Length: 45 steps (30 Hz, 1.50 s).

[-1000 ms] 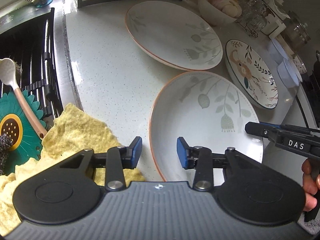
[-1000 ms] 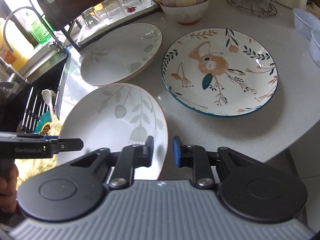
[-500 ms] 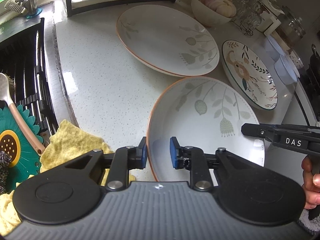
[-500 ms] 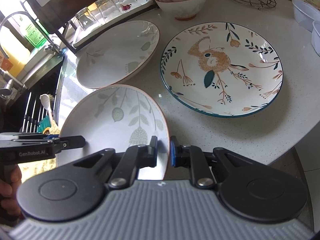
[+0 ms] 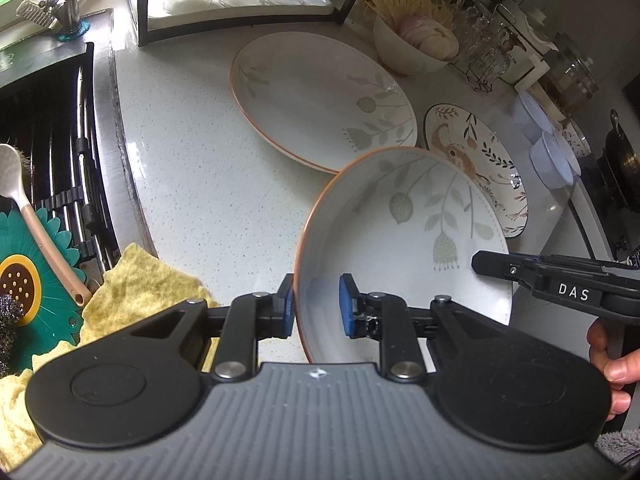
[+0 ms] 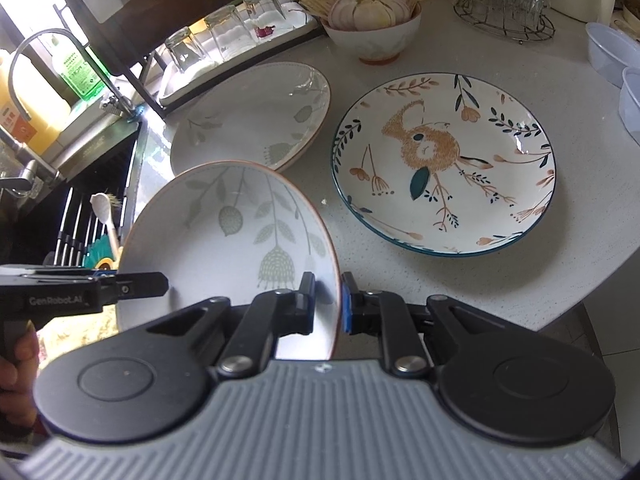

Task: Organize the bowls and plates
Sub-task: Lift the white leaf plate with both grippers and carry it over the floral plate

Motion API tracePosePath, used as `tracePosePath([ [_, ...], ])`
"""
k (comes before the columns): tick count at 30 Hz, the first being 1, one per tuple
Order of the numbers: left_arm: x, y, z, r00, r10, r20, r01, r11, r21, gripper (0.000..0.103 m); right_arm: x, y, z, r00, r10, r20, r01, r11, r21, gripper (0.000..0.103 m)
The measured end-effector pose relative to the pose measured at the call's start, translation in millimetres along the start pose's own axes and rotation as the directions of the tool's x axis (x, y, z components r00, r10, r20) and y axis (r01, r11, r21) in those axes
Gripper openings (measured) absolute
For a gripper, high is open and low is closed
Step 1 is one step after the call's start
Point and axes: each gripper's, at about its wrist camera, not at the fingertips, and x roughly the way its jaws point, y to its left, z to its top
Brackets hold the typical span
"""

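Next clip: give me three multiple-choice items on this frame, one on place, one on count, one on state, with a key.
1. The bunny plate lies where, in the right wrist view?
A. in the sink
B. right of the held plate
C. on the glass rack

2. How many leaf-pattern plates with orange rims show?
A. one
B. two
C. four

3. The held plate is:
A. flat on the counter
B. tilted, gripped at opposite rims
C. stacked on another

Key: B, it sits right on the counter; B, held one plus far plate; B, left tool and right tool clamp it.
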Motion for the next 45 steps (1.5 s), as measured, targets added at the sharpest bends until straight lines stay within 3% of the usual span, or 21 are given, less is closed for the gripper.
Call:
tracePosePath([
  [13, -32.8, -27.1, 27.4, 0.996, -0.045, 0.073, 0.045, 0.999, -0.002, 0.026, -35.6, -4.1, 22.4, 0.995, -0.009, 0.099, 0.01, 1.0, -0.014, 0.017],
  [21, -37.5, -53.5, 45.4, 0.988, -0.087, 0.125, 0.09, 0.996, -0.019, 0.026, -52.8, -31.1, 42.2, 0.989, 0.01, 0.145, -0.008, 1.0, -0.015, 0.017],
  [29, -23.8, -99.1, 63.1, 0.983, -0.03, 0.179, 0.04, 0.998, -0.053, 0.026, -66.2, -67.6, 71.3, 0.977, 0.046, 0.21, -0.032, 0.997, -0.071, 0.016],
  [45, 42.1, -153.2, 77.0, 0.986, 0.082, 0.147, -0.054, 0.981, -0.184, 0.026, -25.5, -139.3, 108.5, 0.988, 0.092, 0.12, -0.07, 0.981, -0.178, 0.017],
])
